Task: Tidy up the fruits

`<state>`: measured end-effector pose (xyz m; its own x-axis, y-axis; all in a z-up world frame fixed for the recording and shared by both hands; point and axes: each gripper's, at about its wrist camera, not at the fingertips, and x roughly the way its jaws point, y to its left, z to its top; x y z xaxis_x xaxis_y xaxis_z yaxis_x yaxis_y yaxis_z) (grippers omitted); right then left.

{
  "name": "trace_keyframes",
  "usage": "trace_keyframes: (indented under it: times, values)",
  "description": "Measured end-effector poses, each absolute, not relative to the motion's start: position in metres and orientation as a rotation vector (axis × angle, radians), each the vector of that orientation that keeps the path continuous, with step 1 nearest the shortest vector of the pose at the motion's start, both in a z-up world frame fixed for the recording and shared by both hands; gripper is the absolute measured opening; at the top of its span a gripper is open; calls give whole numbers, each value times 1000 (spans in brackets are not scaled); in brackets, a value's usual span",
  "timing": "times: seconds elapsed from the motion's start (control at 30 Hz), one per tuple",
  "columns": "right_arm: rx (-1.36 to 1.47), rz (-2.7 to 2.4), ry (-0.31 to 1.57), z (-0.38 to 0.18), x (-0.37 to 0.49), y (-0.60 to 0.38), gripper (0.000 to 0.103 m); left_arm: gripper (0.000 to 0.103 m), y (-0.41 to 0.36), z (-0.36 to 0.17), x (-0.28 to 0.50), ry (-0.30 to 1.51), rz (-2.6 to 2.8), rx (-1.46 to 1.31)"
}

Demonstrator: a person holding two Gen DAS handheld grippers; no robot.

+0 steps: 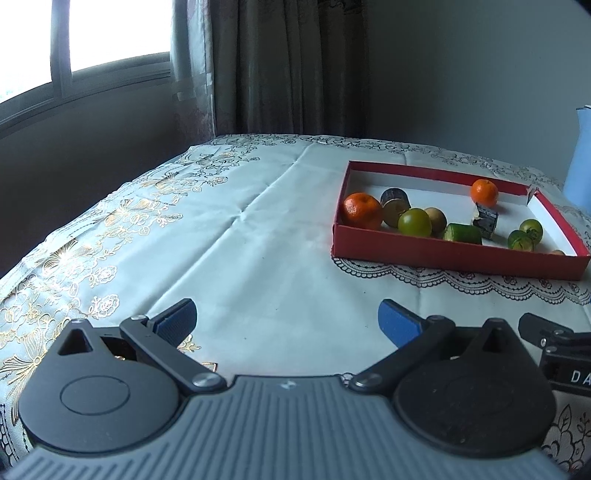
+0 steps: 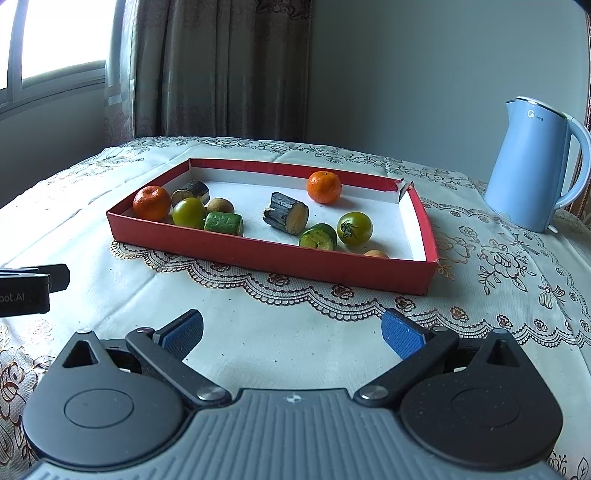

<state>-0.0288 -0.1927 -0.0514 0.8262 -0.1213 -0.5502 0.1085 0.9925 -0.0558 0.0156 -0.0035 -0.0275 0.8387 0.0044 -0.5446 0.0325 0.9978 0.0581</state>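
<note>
Red tray [image 2: 258, 254] at frame centre on the worktop [image 2: 295, 332], holding two oranges [image 2: 151, 202] [image 2: 324, 187], green tomatoes [image 2: 354, 228], cucumber pieces [image 2: 224, 223] and dark chunks [image 2: 286, 218], possibly cut eggplant. Right gripper [image 2: 291, 332] low centre, fingers released, empty. Left gripper [image 1: 286, 323] likewise spread, tray [image 1: 443, 254] at its right. Kettle [image 2: 532, 162] upper right.

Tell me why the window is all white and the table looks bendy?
Left wrist view: the window is blown out by daylight, so nothing outside shows; the fisheye lens curves the tablecloth edges. Right wrist view: the same glare at the window, the red tray looks skewed, and the blue kettle leans.
</note>
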Motion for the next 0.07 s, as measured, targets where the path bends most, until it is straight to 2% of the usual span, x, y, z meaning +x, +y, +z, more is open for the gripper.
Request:
trace_keyframes:
  times: [0.07]
  values:
    - [-22,-122,585,-51,-29,-193,103,103,-4,-28,16,578,-17,65]
